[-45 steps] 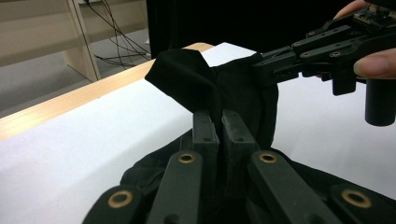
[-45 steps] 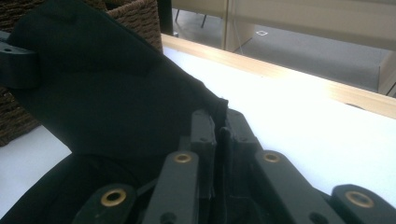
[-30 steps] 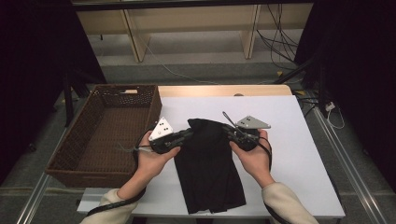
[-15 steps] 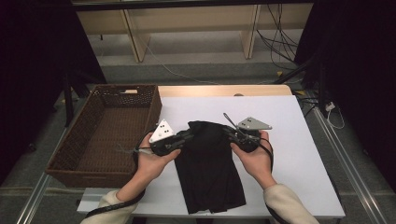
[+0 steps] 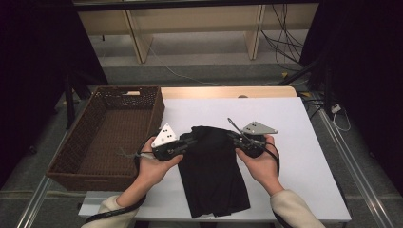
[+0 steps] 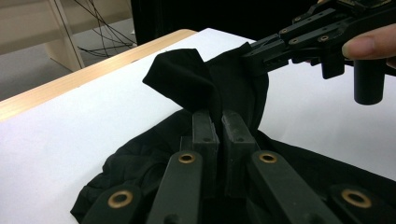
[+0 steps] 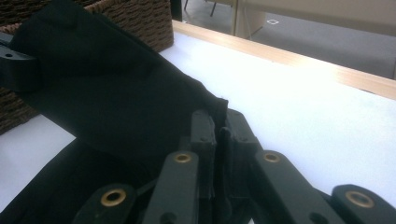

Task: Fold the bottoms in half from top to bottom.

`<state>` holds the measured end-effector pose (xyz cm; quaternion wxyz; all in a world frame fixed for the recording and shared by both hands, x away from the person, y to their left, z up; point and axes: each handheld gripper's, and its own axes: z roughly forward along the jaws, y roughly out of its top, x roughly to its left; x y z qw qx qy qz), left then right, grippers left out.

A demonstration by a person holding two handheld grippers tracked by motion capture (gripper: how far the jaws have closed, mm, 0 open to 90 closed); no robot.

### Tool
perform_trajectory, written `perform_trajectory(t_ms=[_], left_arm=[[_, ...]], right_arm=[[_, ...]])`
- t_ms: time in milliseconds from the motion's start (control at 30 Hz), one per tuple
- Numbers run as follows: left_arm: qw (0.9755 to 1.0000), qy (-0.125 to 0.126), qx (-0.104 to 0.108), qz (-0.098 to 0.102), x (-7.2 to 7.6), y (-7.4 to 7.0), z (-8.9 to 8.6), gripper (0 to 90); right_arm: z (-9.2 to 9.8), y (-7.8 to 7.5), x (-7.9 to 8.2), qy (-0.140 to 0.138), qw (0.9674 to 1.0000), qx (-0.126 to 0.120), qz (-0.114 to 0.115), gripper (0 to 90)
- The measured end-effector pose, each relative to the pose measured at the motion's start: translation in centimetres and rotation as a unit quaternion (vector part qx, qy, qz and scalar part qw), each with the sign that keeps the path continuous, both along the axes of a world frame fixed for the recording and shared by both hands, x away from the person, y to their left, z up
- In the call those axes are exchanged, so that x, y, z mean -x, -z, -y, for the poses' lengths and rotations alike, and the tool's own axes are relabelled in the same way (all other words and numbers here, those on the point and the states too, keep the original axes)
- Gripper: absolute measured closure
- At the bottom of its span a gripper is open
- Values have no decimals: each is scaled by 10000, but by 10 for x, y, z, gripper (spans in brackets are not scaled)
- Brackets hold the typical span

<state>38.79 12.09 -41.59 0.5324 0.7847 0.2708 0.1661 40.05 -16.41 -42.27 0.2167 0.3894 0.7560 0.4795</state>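
Observation:
A black garment (image 5: 211, 171) lies folded lengthwise on the white table (image 5: 294, 118), its near end by the front edge. My left gripper (image 5: 194, 140) is shut on the cloth's far left corner, and my right gripper (image 5: 231, 135) is shut on the far right corner. In the left gripper view the jaws pinch a raised fold of the black garment (image 6: 187, 84), with the right gripper (image 6: 252, 53) gripping the same cloth a little farther off. The right gripper view has its jaws closed on the black garment (image 7: 116, 93), which stretches away toward the left gripper (image 7: 14, 65).
A brown wicker basket (image 5: 71, 152) stands at the table's left edge, beside my left hand. A wooden strip (image 5: 228, 91) runs along the table's far edge. Shelving and cables (image 5: 280, 42) sit on the floor beyond.

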Motion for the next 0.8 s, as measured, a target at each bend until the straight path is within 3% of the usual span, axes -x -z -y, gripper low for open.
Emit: perform_trajectory(t_ms=[800], left_arm=[[9995, 234, -183, -86, 8, 5, 2, 851]], right_arm=[[4, 4, 7, -170, 9996, 77, -228, 842]])
